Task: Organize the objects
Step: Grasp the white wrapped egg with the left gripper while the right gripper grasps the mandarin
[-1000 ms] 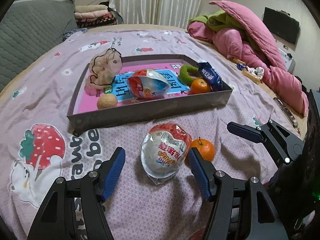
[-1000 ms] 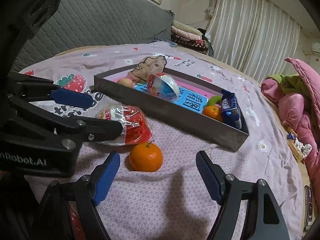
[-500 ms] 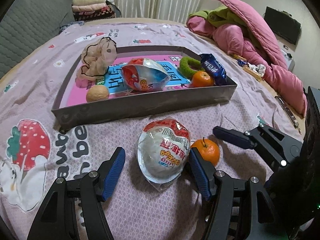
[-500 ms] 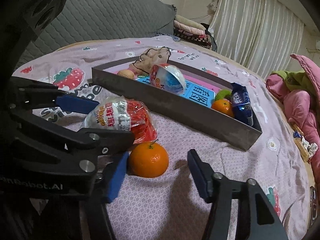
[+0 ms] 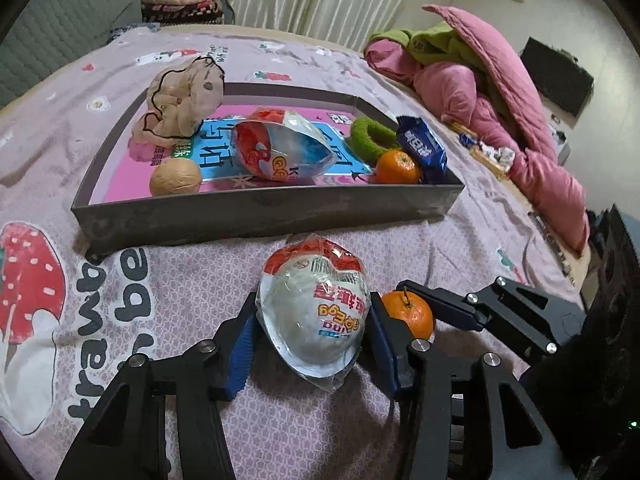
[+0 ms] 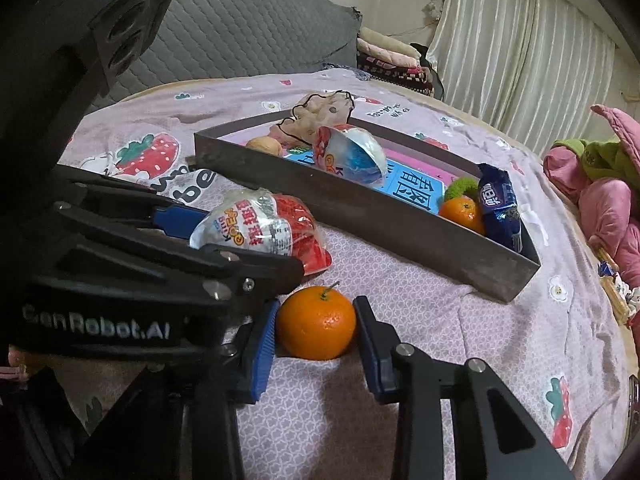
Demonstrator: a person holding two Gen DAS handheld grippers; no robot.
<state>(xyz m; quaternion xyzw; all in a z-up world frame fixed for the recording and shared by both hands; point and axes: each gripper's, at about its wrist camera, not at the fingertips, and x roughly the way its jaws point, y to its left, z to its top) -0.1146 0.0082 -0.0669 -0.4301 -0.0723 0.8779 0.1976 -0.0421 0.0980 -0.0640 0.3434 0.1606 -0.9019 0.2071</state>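
My left gripper is shut on a wrapped red-and-white toy egg that rests on the bedspread in front of the grey tray. The egg also shows in the right wrist view. My right gripper is shut on a loose orange on the bedspread, just right of the egg; that orange shows in the left wrist view. The tray holds a blue-and-red toy egg, a walnut, a beige net pouch, a green ring, an orange and a blue snack packet.
The two grippers sit side by side, almost touching. Pink and green bedding is piled at the far right. Folded blankets lie at the bed's far end. Small wrappers lie right of the tray.
Both grippers moved forward and closed: the left onto the red-and-white toy egg, the right onto the loose orange.
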